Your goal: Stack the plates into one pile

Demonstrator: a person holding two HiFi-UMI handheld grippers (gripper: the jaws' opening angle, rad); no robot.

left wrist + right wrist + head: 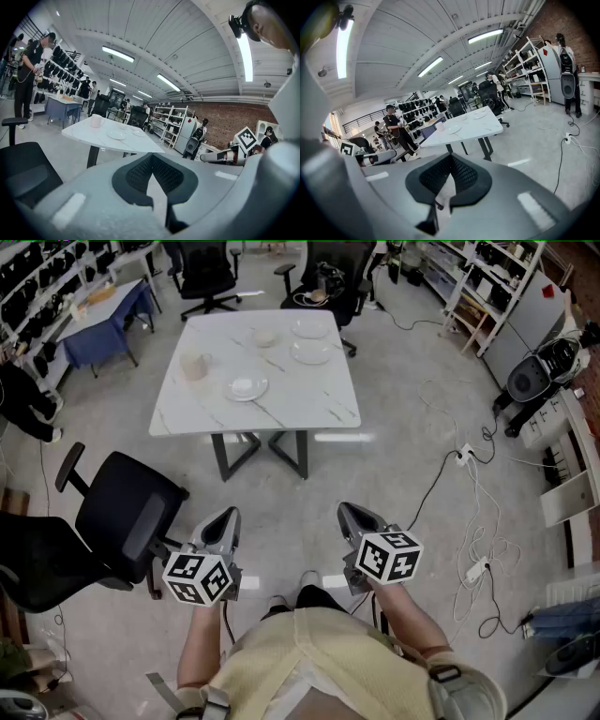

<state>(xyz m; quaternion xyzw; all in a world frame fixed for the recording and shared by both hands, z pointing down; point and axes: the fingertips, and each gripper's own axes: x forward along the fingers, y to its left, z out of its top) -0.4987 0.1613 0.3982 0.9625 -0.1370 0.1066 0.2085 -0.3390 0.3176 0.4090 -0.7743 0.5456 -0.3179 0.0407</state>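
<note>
Well back from the white, marble-veined table (309,404), on the grey floor (394,474) of an open workshop, a claw in each hand. Off the table's near left corner, a black office chair (122,517).

Short of the table's near edge and level with each other, the left claw (227,516) and the right claw (350,513), both aimed toward the table and tipped slightly downward. In the left gripper view: jaws pressed together tip to tip, nothing between the ribbed pads, nothing touched, the table far ahead beyond them. In the right gripper view: likewise closed on nothing, the table again ahead in the distance.

On the table, well apart from both claws and not yet piled:
- a front plate (246,388) near the table's middle, toward its near edge, with something pale on it, too small to name
- a pale plate (310,352) on the table's far right part
- a second pale plate (310,329) just behind it, by the table's far edge
- a small dish (264,337) left of that pair, also toward the table's far edge

On the table's left side, a pale cup (195,366), apart from every plate.
</note>
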